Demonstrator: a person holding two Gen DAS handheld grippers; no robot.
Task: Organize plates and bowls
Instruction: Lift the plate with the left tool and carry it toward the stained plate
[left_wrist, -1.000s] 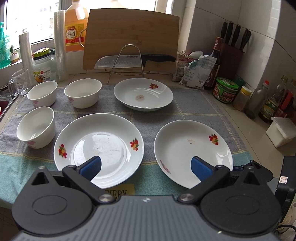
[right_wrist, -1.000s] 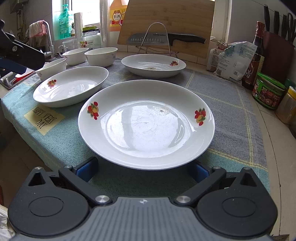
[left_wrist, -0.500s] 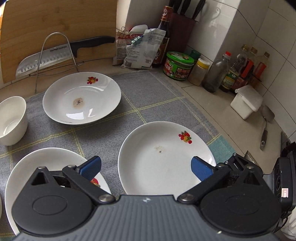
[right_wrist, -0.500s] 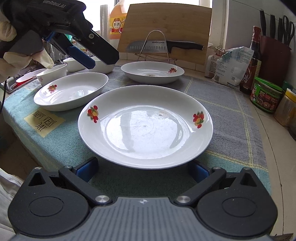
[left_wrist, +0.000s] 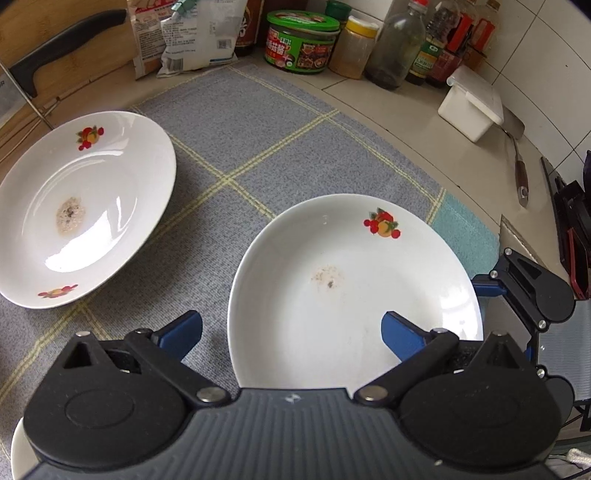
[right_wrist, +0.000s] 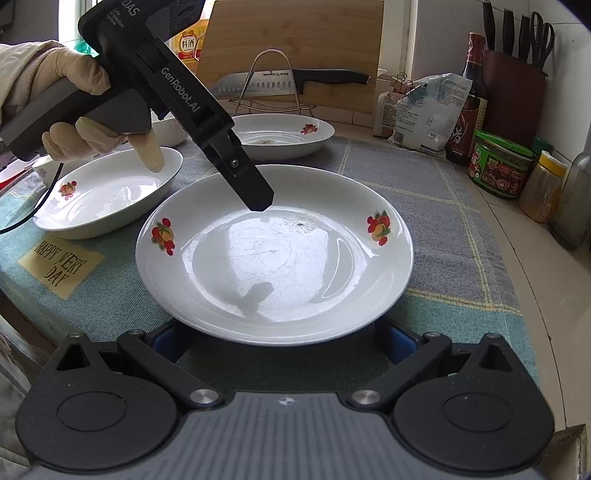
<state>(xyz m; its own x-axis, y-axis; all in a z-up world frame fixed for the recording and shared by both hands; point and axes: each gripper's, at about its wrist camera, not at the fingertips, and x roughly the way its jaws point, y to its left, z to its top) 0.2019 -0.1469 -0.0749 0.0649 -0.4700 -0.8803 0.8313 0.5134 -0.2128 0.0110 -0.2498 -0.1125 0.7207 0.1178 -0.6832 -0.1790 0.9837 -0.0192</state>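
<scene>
Three white plates with red fruit motifs lie on the grey checked cloth (right_wrist: 436, 173). The nearest plate (right_wrist: 275, 254) sits at the front edge of the cloth, directly ahead of the right gripper (right_wrist: 284, 341), whose blue-padded fingers are spread wide and reach under the plate's near rim on either side without clamping it. The left gripper (left_wrist: 291, 328), held by a gloved hand (right_wrist: 48, 92), hangs over this same plate with its tips above the far part of the bowl of the plate; its fingers are also parted, one above the cloth and one above the plate's inside. A small brown speck marks the plate's centre.

A second plate (right_wrist: 107, 192) lies just beside it to the left, and a far plate (right_wrist: 284, 134), with a dried smear in its middle, sits behind, near a wire rack holding a knife (right_wrist: 295, 79) stamped "SUPOR" against a wooden board (right_wrist: 295, 33). A yellow tag (right_wrist: 61, 264) on the teal towel reads "HAPPY VERY DAY". The left tool's body reads "GenRobot.AI". To the right stand a green-lidded jar (right_wrist: 498, 164), a yellow-capped jar (right_wrist: 541, 192), paper packets (right_wrist: 424, 110), sauce bottles and a knife block (right_wrist: 513, 81); a white lidded box (left_wrist: 471, 103) and a spatula rest on the counter.
</scene>
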